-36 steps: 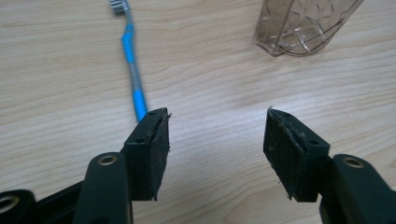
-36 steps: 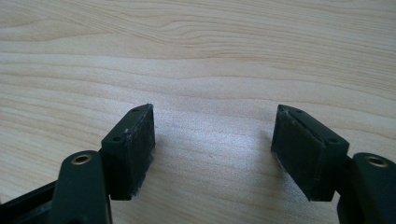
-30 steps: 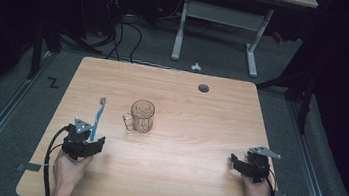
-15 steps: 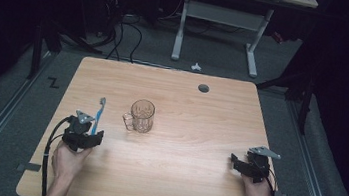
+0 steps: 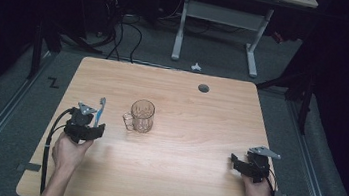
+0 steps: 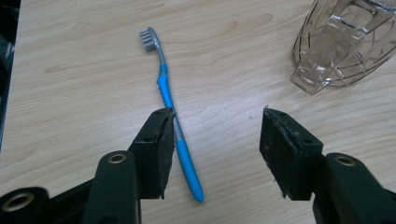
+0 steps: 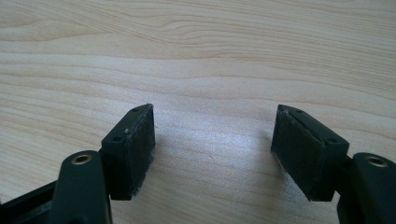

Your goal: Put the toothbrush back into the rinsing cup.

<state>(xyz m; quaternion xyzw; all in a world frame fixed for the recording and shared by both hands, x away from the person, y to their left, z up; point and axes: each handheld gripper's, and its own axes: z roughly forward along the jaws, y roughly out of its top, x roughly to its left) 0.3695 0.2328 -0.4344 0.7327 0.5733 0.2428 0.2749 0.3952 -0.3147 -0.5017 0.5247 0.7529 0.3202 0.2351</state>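
A blue and grey toothbrush [image 5: 101, 110] lies flat on the wooden table [image 5: 198, 131], bristles pointing away from the person. A clear ribbed glass mug [image 5: 142, 115] stands upright just right of it, its handle toward the brush. My left gripper [image 5: 88, 120] hovers low over the brush's near end. In the left gripper view the toothbrush [image 6: 163, 84] runs along the inner face of the left pad, its handle end between the jaws; the mug [image 6: 345, 37] is at upper right. The jaws have just been closing a little and still stand open [image 6: 217, 116]. My right gripper [image 5: 249, 163] is open [image 7: 215, 114] over bare wood.
A dark round cable hole [image 5: 204, 88] sits near the table's far edge. Beyond the table stand the white legs of another desk [image 5: 181, 23] and loose cables on the floor [image 5: 121, 26]. The table's left edge is close to my left hand.
My left gripper has moved away from the person, up to the near end of the toothbrush. The right gripper, the mug and the brush have stayed put.
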